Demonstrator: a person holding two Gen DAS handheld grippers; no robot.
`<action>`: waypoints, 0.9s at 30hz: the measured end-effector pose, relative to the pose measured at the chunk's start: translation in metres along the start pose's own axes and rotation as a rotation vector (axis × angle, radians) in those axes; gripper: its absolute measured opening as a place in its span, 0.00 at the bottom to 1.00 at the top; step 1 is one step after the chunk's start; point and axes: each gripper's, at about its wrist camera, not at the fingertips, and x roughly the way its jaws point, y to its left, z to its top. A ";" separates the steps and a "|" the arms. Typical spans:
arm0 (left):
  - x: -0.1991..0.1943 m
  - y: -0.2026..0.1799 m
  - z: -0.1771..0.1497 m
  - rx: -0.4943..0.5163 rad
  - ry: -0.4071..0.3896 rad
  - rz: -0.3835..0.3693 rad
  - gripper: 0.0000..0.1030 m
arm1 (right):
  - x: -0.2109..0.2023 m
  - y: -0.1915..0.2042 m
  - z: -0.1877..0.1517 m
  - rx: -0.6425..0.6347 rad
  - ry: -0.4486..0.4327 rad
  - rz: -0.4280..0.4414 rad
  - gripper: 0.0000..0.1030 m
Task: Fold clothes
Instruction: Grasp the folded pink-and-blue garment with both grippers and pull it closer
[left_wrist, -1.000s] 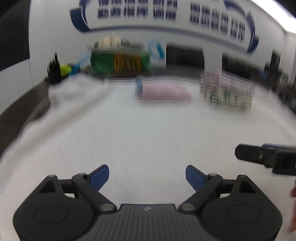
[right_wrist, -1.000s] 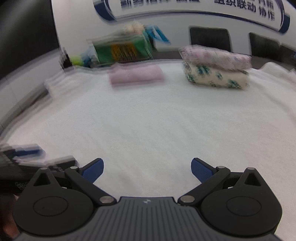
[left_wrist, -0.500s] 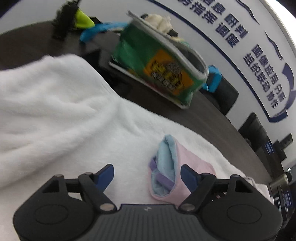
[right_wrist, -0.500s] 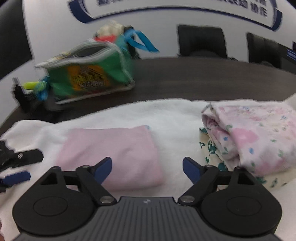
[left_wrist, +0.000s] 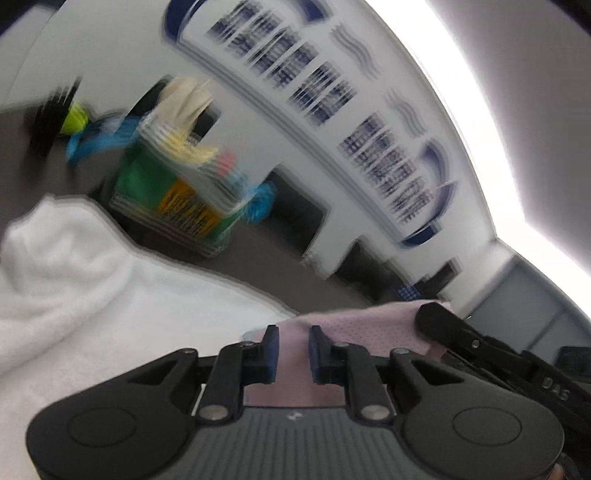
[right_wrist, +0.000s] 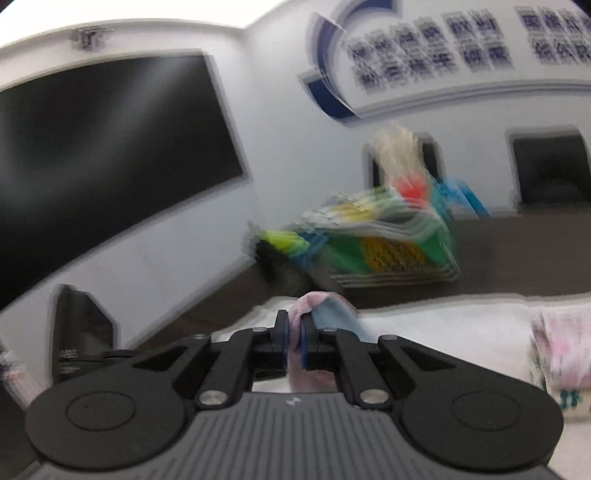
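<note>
The pink garment (left_wrist: 362, 328) with a light blue lining is lifted off the white towel-covered table (left_wrist: 110, 295). My left gripper (left_wrist: 293, 349) is shut on the pink cloth, which fills the narrow gap between its blue pads. My right gripper (right_wrist: 293, 341) is shut on a bunched pink and blue edge of the same garment (right_wrist: 325, 306). In the left wrist view a finger of the right gripper (left_wrist: 454, 328) lies over the cloth at the right. Both views are blurred by motion.
A green and orange bag (right_wrist: 388, 247) stuffed with items stands on the dark table (right_wrist: 517, 251) behind the towel. A folded floral stack (right_wrist: 561, 350) lies at the right. A dark screen (right_wrist: 92, 166) hangs on the wall at the left.
Both grippers were open above the folded pink garment; now both are shut on it and have lifted it. Both cameras have tilted upward.
</note>
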 end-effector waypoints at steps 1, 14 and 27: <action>-0.021 -0.012 -0.001 0.020 -0.039 -0.025 0.26 | -0.025 0.018 0.005 -0.025 -0.041 0.051 0.05; -0.093 0.032 -0.137 0.166 0.035 0.399 0.53 | -0.046 0.020 -0.104 -0.144 0.181 -0.444 0.68; -0.032 -0.006 -0.191 0.354 0.197 0.406 0.53 | -0.079 0.037 -0.190 -0.246 0.208 -0.310 0.69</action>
